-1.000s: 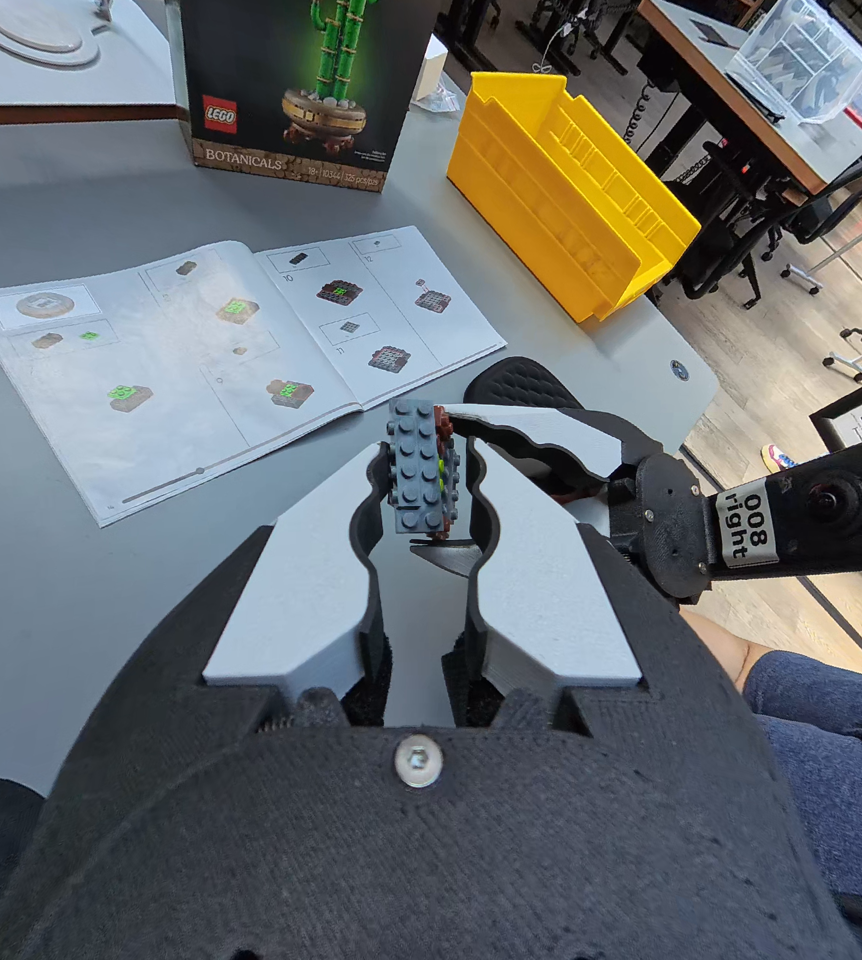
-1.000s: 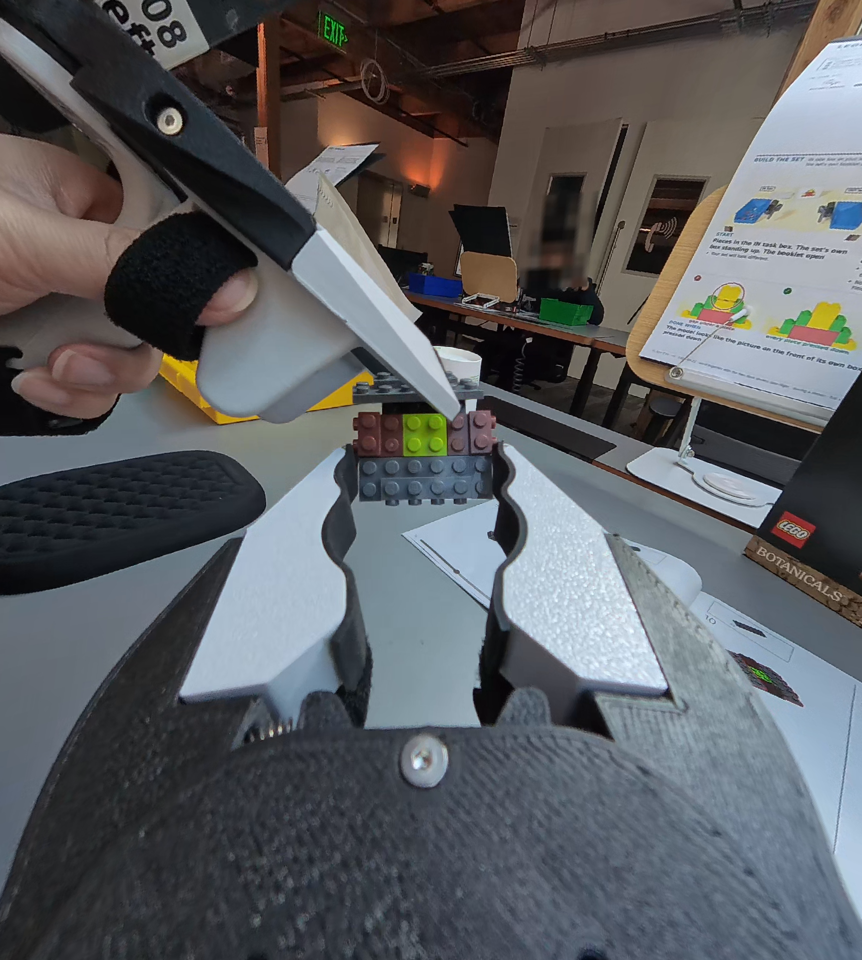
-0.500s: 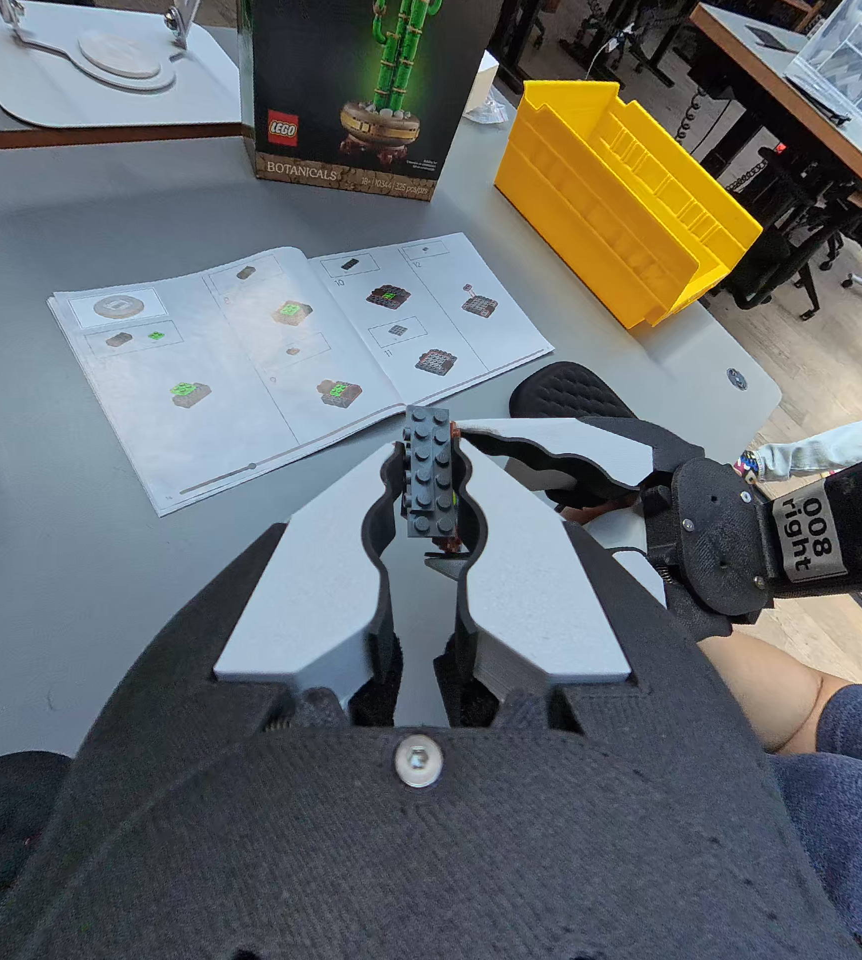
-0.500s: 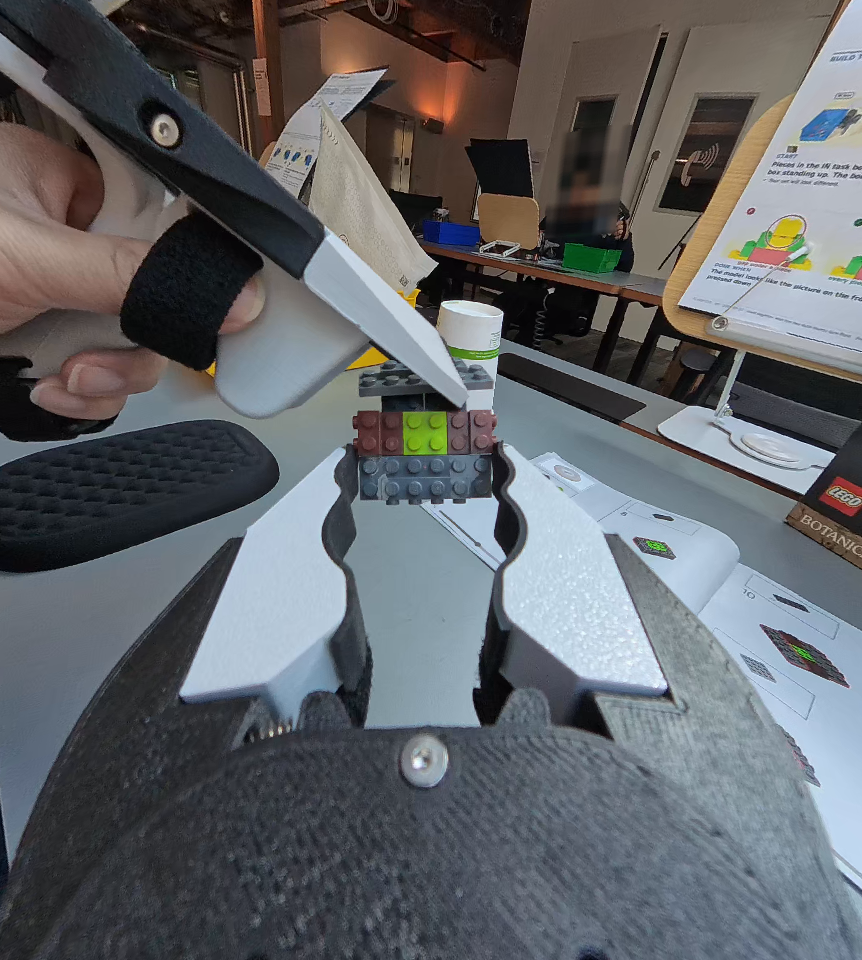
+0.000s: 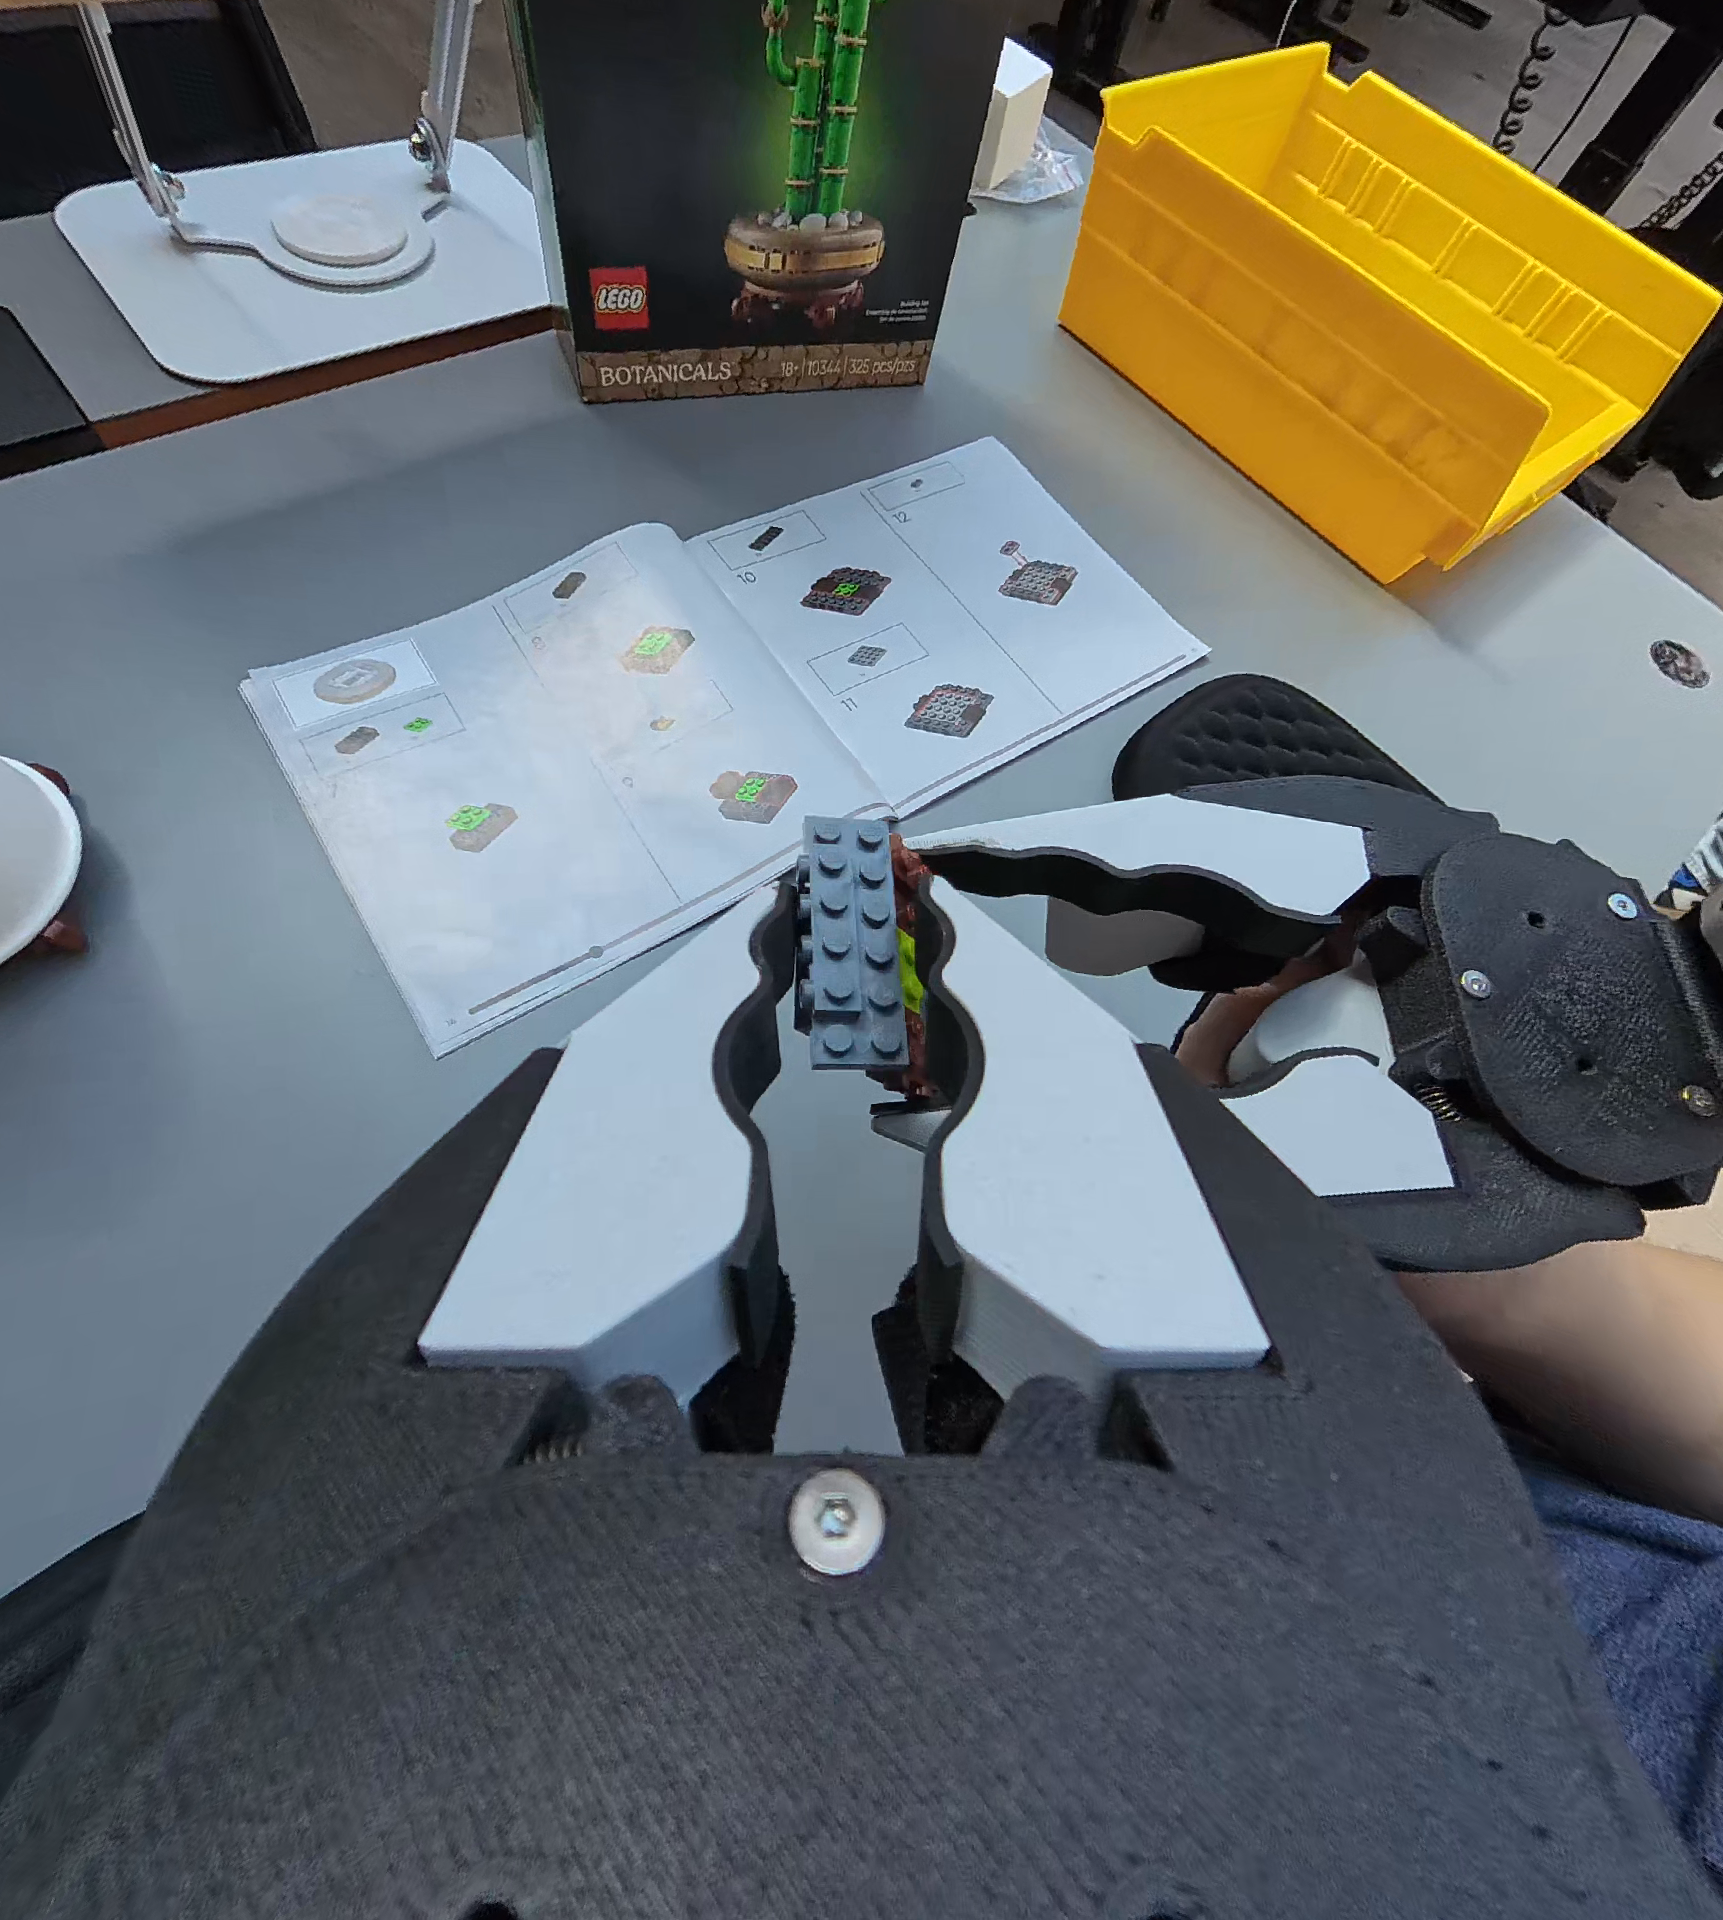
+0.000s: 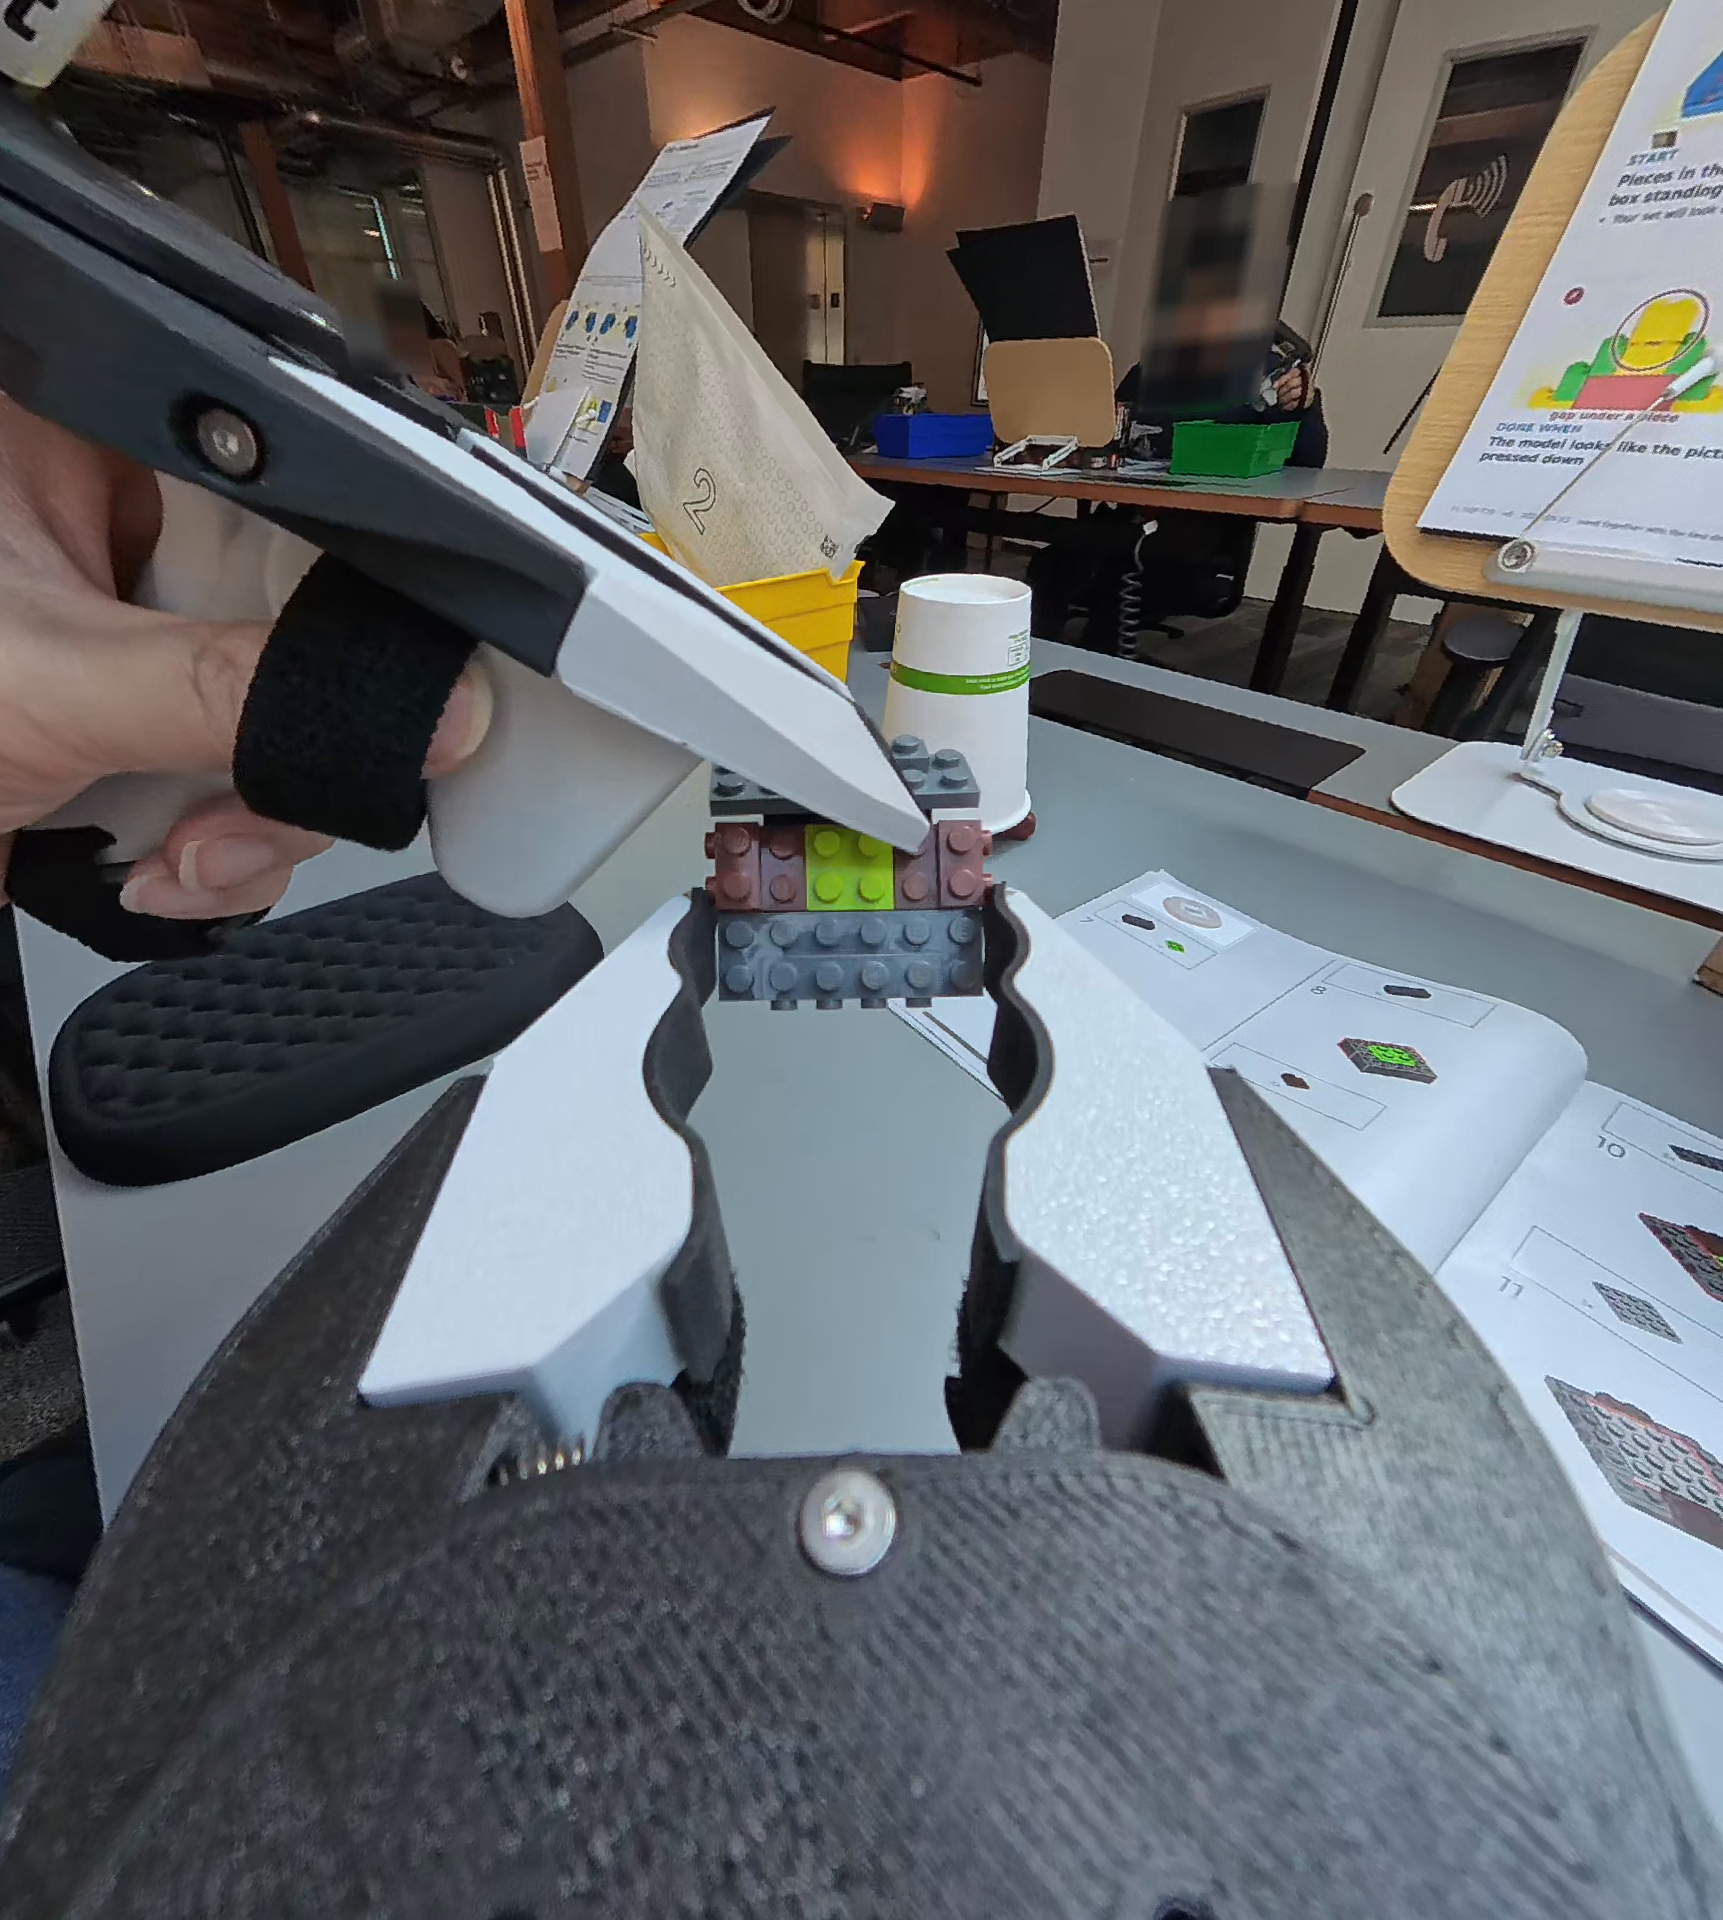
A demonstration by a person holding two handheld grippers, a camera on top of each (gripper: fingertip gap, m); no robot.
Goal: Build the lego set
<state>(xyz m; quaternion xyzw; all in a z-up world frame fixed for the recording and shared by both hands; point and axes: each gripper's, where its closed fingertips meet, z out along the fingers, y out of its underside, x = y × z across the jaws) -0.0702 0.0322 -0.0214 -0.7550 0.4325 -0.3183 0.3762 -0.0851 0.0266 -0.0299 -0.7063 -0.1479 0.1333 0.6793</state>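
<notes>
My right gripper (image 6: 846,935) is shut on a small lego assembly (image 6: 841,883) of brown and lime bricks on a dark grey plate, held above the grey table. My left gripper (image 5: 862,914) is shut on another dark grey plate (image 5: 852,935), set against the assembly's top edge (image 6: 940,774). I cannot tell if the two are joined. In the left wrist view the right gripper (image 5: 904,987) comes in from the right, with the lime brick (image 5: 907,977) showing beside the plate. One left finger (image 6: 732,707) crosses in front of the plate.
An open instruction booklet (image 5: 711,707) lies on the table (image 5: 213,1091) beyond the grippers, with the set box (image 5: 753,187) behind it. A yellow bin (image 5: 1356,291) is far right. A black pad (image 5: 1252,738) lies near the right edge. A paper cup (image 6: 961,675) and a brown piece (image 5: 62,935) are at the left. My left and right fingertips are right by each other.
Both grippers have stayed shut and held together. The pair has drawn back and turned a little, so the booklet, the box and the cup show more fully.
</notes>
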